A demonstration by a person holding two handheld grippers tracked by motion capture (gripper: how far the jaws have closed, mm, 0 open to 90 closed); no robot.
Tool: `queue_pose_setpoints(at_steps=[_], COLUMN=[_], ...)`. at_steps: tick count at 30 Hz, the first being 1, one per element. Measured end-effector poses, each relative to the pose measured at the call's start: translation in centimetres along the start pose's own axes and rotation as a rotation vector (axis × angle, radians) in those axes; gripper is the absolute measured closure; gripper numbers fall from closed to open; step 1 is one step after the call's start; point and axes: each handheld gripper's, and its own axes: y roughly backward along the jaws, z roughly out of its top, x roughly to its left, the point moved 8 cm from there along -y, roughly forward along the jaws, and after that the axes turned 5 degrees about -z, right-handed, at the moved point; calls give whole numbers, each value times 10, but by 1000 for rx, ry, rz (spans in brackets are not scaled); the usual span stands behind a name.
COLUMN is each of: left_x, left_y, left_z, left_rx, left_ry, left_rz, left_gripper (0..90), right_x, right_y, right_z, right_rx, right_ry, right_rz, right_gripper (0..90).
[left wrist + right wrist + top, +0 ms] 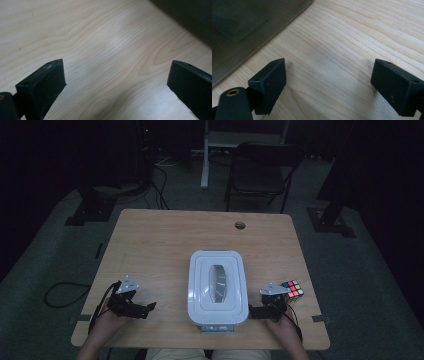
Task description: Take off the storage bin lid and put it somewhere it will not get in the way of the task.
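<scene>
Starting position: left gripper (131, 306) and right gripper (266, 307) resting on the table (165, 240), both with jaws spread wide and empty. White lidded box (217, 289) between them, cube (293, 289) just beyond the right one. Next, probably: closing in on the box lid.

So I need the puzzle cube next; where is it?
In the high view, the puzzle cube sits near the table's right edge, beside the right gripper.

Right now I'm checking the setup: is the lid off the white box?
No, in the high view the white box has its lid seated on top, between the two hand-held grippers.
</scene>
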Motion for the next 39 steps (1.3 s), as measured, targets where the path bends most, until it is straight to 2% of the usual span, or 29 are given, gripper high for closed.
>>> queue_pose_setpoints(at_steps=[8, 9, 10, 17, 22, 25, 30, 32, 35, 39], left_x=[-24, -24, -31, -57, -75, -80, -98, -103, -113, -120], left_y=[25, 25, 27, 29, 29, 26, 18, 17, 15, 7], left_z=[35, 35, 44, 73, 88, 91, 100, 103, 107, 112], left_rx=[-88, -88, -107, -145, -176, -175, -165, -166, -172, -156], left_ry=[-58, -58, -81, -145, -161, -174, -203, -207, -199, -223], left_rz=[-58, -58, -74, -139, -185, -197, -246, -245, -288, -278], left_gripper=[24, 24, 24, 24, 24, 24, 24, 24, 24, 25], right_x=[0, 0, 0, 0, 0, 0, 0, 0, 0, 0], right_y=[0, 0, 0, 0, 0, 0, 0, 0, 0, 0], right_z=[0, 0, 0, 0, 0, 0, 0, 0, 0, 0], right_rx=[0, 0, 0, -1, -1, -1, 0, 0, 1, 0], right_ry=[0, 0, 0, 1, 1, 1, 1, 0, 1, 0], right_rz=[0, 0, 0, 1, 1, 1, 1, 1, 1, 1], right_gripper=[128, 129, 128, 130, 130, 130, 130, 130, 130, 130])
